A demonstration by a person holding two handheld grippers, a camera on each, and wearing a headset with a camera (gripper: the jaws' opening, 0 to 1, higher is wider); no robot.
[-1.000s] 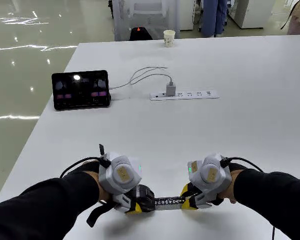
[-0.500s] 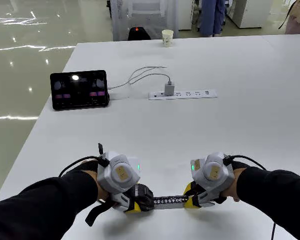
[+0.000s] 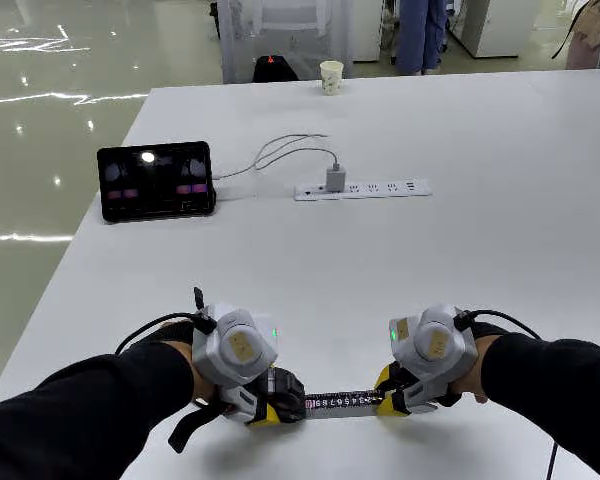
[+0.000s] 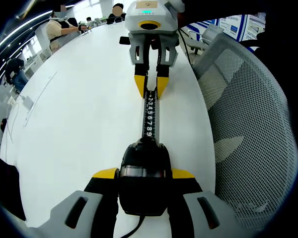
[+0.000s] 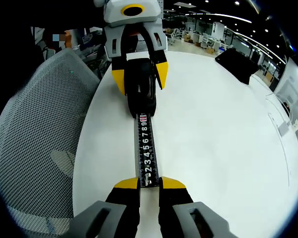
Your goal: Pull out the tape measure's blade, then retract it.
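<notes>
The black tape measure case (image 3: 284, 394) (image 4: 145, 174) (image 5: 140, 85) sits near the table's front edge, with my left gripper (image 3: 263, 402) (image 4: 145, 174) shut on it. Its white numbered blade (image 3: 340, 401) (image 4: 149, 117) (image 5: 146, 150) stretches out to the right. My right gripper (image 3: 389, 398) (image 5: 149, 182) is shut on the blade's tip. In the left gripper view the right gripper (image 4: 150, 85) faces me, pinching the blade end. In the right gripper view the left gripper (image 5: 139, 74) clamps the case with its yellow fingertips (image 5: 117, 79).
On the white table (image 3: 460, 260) stand a dark tablet (image 3: 156, 180), a white power strip (image 3: 364, 188) with a plugged charger and cable, and a paper cup (image 3: 330, 76) at the far edge. A grey mesh chair (image 4: 248, 129) is beside the table's near edge.
The right gripper has moved a little to the right with the blade tip, so a slightly longer stretch of blade shows. The left gripper holds the case still.
</notes>
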